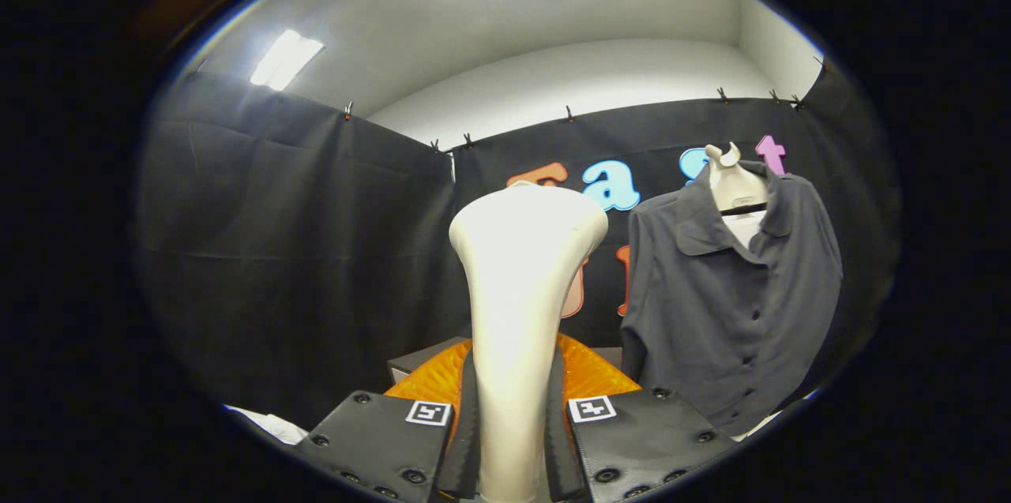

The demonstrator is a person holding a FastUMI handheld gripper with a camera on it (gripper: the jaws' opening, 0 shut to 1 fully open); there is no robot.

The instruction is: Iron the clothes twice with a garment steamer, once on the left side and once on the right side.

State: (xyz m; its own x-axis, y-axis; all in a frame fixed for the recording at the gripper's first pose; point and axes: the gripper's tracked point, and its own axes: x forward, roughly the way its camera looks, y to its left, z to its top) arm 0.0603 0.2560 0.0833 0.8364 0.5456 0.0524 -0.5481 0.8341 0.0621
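Here, tool (513,440) clamped on smooth cream steamer (521,290), both fingers pressing slim handle, flared head upright. Beyond, to right: dark buttoned shirt (734,298), soft cloth, hanging on pale bust.

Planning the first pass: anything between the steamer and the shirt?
Nothing visible. The gripper is shut on the garment steamer, held upright between the jaws. The grey shirt hangs on its hanger beyond and to the right, with open space between.
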